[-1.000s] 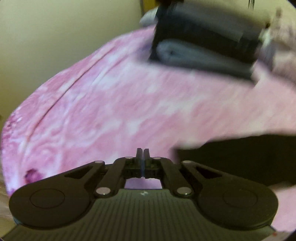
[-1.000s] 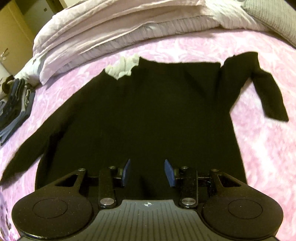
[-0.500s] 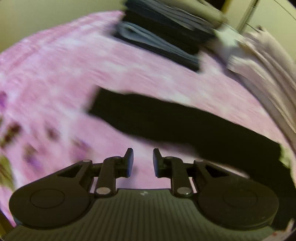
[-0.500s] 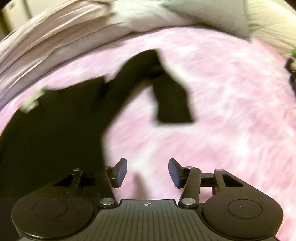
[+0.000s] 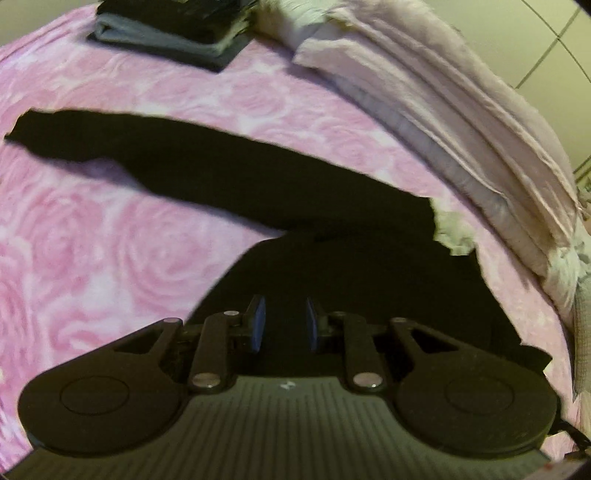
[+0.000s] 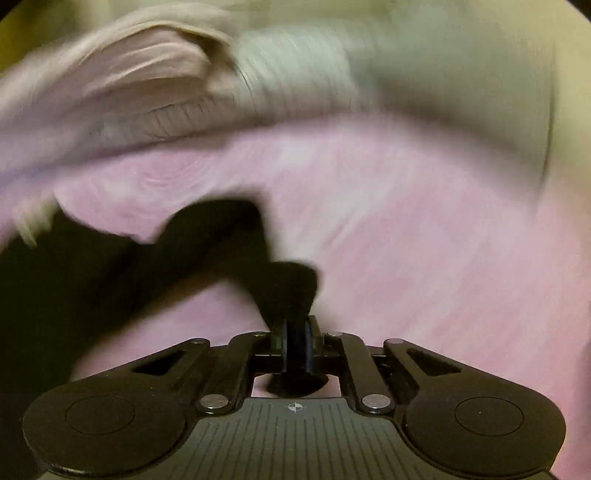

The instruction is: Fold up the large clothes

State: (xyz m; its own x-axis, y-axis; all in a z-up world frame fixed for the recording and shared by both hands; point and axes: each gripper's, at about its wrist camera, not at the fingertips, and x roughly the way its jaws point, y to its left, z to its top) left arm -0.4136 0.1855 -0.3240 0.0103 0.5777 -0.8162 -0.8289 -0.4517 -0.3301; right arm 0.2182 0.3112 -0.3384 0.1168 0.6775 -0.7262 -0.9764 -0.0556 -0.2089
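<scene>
A black long-sleeved top [image 5: 332,236] lies spread on the pink rose-patterned bed cover [image 5: 92,240]. In the left wrist view one sleeve [image 5: 155,155] stretches out to the left, and a pale collar [image 5: 452,232] shows at the right. My left gripper [image 5: 283,325] hovers open over the body of the top, near the armpit, with nothing between its blue pads. In the blurred right wrist view my right gripper [image 6: 297,341] is shut on the end of the other black sleeve [image 6: 284,284], which runs back to the garment at the left.
A stack of folded dark and grey clothes [image 5: 177,29] sits at the far left corner of the bed. Piled pale pink bedding [image 5: 461,110] runs along the far edge, also seen as pink bedding [image 6: 122,92] in the right view, beside a grey ribbed pillow [image 6: 303,74].
My left gripper went from shut to open and swung right over the top. My right gripper moved right to the other sleeve's end and shut on it.
</scene>
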